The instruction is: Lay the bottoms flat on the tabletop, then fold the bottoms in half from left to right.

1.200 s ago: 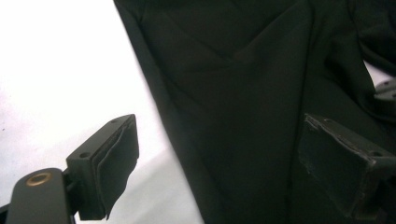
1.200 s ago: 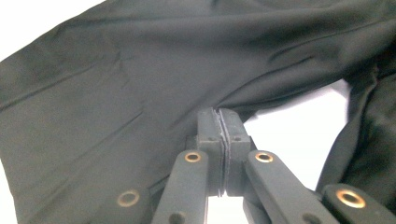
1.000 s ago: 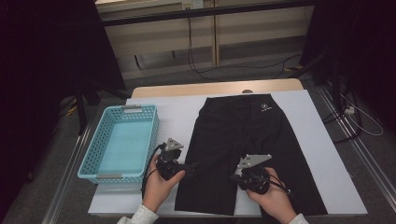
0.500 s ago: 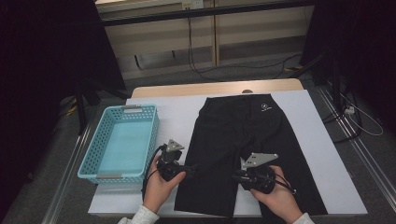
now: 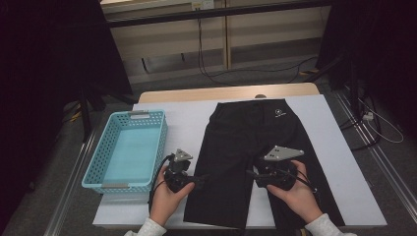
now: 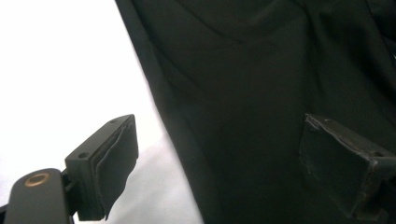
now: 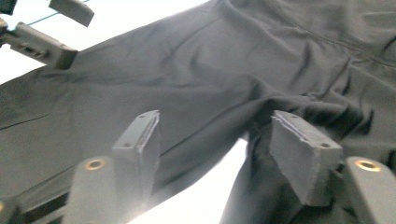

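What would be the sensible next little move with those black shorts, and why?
Probably close the left gripper on the outer edge of the black shorts. Its jaws stand open astride that edge, one over the white table cover, one over the fabric. The right gripper, whose jaws have just been opening, hangs open over the crotch, gripping nothing. The blue basket waits beside the shorts.

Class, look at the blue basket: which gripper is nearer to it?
Left. The left gripper sits just right of the blue basket, at the shorts' edge; the right gripper is farther right, over the shorts.

Black grippers (image 5: 202,180), white sleeves (image 5: 147,228)
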The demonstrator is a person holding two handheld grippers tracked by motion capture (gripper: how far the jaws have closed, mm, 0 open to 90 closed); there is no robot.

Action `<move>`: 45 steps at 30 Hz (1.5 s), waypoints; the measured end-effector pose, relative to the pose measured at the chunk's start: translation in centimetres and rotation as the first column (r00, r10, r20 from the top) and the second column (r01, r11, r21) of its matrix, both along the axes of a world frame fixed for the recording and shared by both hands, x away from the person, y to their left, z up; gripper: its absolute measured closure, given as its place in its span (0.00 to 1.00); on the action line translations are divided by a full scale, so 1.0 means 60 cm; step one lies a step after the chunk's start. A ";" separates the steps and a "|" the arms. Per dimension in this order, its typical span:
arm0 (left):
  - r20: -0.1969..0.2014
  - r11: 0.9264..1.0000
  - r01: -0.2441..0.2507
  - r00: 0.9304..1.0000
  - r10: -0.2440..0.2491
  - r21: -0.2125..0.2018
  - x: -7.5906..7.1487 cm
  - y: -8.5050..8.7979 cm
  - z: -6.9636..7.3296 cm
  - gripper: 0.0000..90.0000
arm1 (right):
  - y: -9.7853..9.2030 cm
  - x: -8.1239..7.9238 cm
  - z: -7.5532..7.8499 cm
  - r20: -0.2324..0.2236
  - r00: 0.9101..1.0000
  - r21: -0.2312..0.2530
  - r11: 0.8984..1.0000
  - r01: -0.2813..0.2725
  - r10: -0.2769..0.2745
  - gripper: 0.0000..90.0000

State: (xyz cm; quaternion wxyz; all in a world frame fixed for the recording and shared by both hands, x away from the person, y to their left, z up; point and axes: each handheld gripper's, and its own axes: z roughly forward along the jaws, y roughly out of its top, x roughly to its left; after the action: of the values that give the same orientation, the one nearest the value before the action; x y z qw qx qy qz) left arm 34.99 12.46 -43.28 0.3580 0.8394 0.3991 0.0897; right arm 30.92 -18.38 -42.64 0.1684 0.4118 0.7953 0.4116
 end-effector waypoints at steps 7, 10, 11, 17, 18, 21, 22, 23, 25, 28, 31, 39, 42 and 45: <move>-0.002 1.000 0.004 1.000 -0.004 -0.006 -0.002 -0.001 0.002 0.14 | -0.005 0.006 -0.001 0.002 1.000 0.012 1.000 0.026 -0.026 0.30; -0.002 1.000 0.013 1.000 -0.013 -0.002 -0.006 -0.004 -0.001 0.14 | -0.005 0.007 0.003 0.010 0.999 0.030 0.999 0.035 -0.036 0.26; -0.003 1.000 0.027 1.000 -0.027 0.009 -0.007 -0.005 -0.002 0.14 | -0.005 0.009 0.005 0.010 0.999 0.044 0.998 0.041 -0.042 0.25; 0.005 1.000 -0.007 1.000 0.007 -0.015 -0.006 0.001 0.000 0.12 | -0.001 0.017 0.006 0.018 0.998 0.040 0.998 0.051 -0.052 0.22; 0.005 1.000 -0.007 1.000 0.007 -0.015 -0.006 0.001 0.000 0.11 | -0.002 0.016 0.005 0.015 0.998 0.038 0.998 0.052 -0.053 0.22; -0.006 1.000 0.010 1.000 -0.010 -0.018 -0.008 -0.002 0.002 0.11 | -0.003 0.011 0.005 0.021 0.998 0.042 0.997 0.057 -0.058 0.20; 0.001 1.000 0.011 1.000 -0.011 -0.018 -0.007 -0.005 0.003 0.11 | -0.004 0.010 0.004 0.020 0.998 0.038 0.998 0.060 -0.060 0.20; 0.008 1.000 0.014 1.000 -0.014 -0.016 -0.007 -0.007 0.004 0.11 | -0.005 0.008 0.004 0.020 0.998 0.036 0.998 0.060 -0.060 0.20; 0.004 1.000 0.014 1.000 -0.014 -0.017 -0.007 -0.010 0.004 0.11 | -0.008 0.004 0.004 0.023 0.998 0.035 0.998 0.059 -0.060 0.20; 0.007 1.000 0.006 1.000 -0.006 -0.011 -0.009 -0.007 0.004 0.11 | -0.012 -0.001 0.007 0.023 0.998 0.046 0.997 0.058 -0.059 0.18; 0.001 1.000 0.003 1.000 -0.003 -0.017 -0.010 -0.004 0.002 0.08 | -0.012 -0.003 0.009 0.024 0.998 0.054 0.997 0.048 -0.049 0.18; 0.023 1.000 0.020 1.000 -0.020 0.012 -0.019 0.004 -0.005 0.06 | 0.000 0.008 0.010 0.026 0.999 0.049 0.998 0.033 -0.035 0.18; 0.030 0.999 0.021 0.999 -0.023 0.039 -0.023 0.005 -0.008 0.07 | 0.003 0.011 0.013 0.032 0.999 0.051 0.998 0.029 -0.030 0.18; 0.029 0.999 -0.010 1.000 0.008 0.049 -0.023 0.010 -0.011 0.08 | 0.004 0.015 0.010 0.027 0.999 0.051 0.998 0.024 -0.026 0.18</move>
State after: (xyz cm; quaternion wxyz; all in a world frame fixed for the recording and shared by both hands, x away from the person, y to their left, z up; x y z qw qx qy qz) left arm 33.60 13.07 -43.97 0.3425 0.8448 0.3952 0.1133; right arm 31.83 -18.14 -42.02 0.1738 0.4202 0.7771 0.4351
